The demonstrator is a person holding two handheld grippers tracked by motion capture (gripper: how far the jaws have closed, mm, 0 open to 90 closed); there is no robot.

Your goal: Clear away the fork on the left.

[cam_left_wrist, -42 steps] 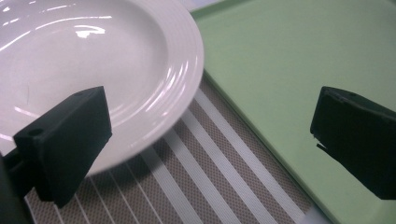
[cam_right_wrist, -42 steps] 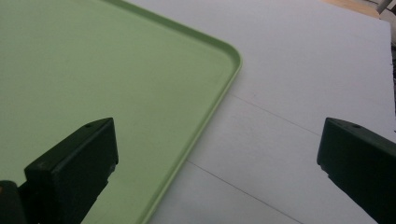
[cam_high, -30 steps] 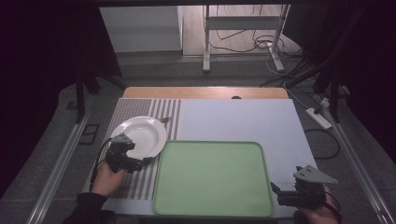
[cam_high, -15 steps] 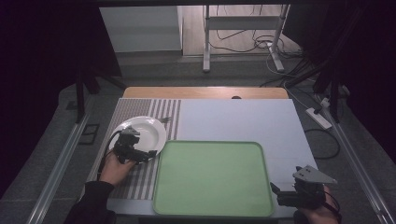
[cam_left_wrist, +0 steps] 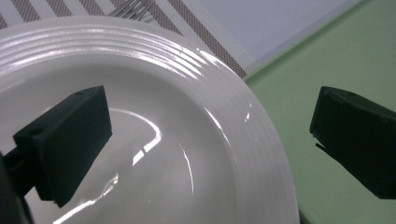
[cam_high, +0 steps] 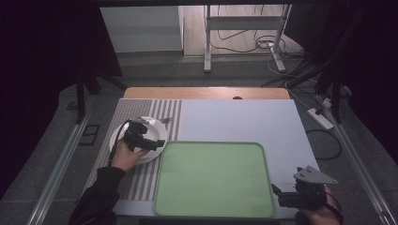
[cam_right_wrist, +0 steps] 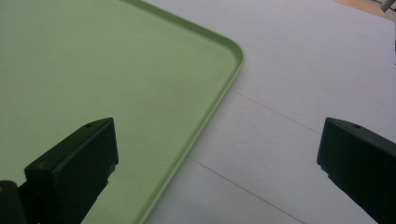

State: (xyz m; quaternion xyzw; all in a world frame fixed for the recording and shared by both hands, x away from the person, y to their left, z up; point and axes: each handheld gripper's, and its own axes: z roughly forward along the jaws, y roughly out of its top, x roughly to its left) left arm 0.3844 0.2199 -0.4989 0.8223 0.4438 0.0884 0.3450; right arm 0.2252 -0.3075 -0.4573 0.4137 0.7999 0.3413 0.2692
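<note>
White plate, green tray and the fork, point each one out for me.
white plate [cam_left_wrist: 187, 154], left gripper view, on its shiny inner well.
green tray [cam_high: 213, 176], high view, on its bare flat middle.
fork [cam_left_wrist: 133, 7], left gripper view, on its tines beyond the plate's far rim.

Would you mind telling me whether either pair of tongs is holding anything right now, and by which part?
Nothing is held. The left tongs are open over the white plate's rim; the right tongs are open over the green tray's edge.
</note>
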